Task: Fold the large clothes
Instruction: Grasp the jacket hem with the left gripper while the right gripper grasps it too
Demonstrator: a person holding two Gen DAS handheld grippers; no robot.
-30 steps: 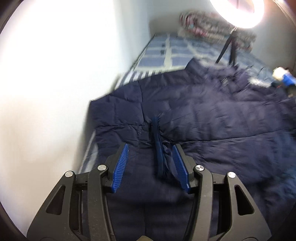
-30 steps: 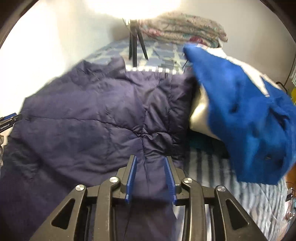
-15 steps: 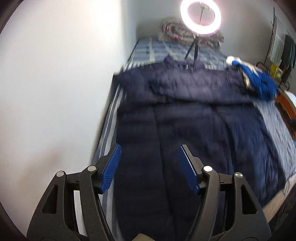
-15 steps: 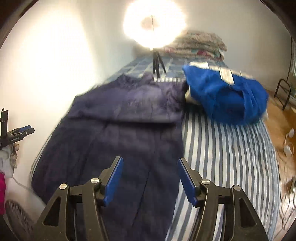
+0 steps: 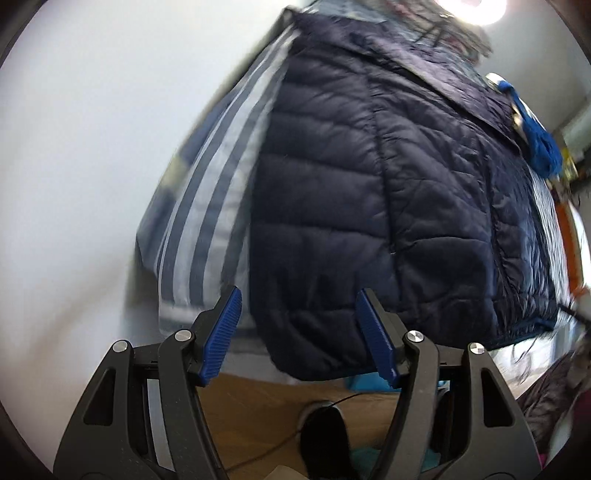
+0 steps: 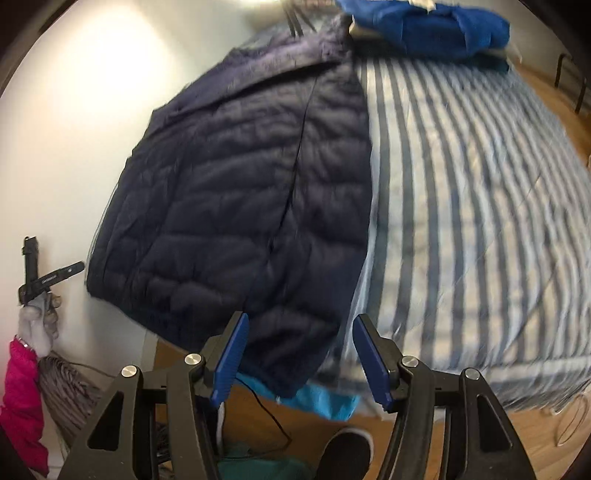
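Clearance: open to the right of the jacket, closed to its left.
Striped bed (image 6: 461,206) lies bare right of the navy jacket (image 6: 243,192), up to the blue garment pile (image 6: 428,22) at the far end. Wall (image 5: 92,147) runs close along the jacket's left edge. Shoe (image 6: 347,454) and cable occupy the floor below both claws.

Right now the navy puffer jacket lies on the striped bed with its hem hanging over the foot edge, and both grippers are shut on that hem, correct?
Not quite. The navy puffer jacket does lie on the striped bed with its hem over the edge, but both wrist views show the left gripper and right gripper open, fingers spread and holding nothing.
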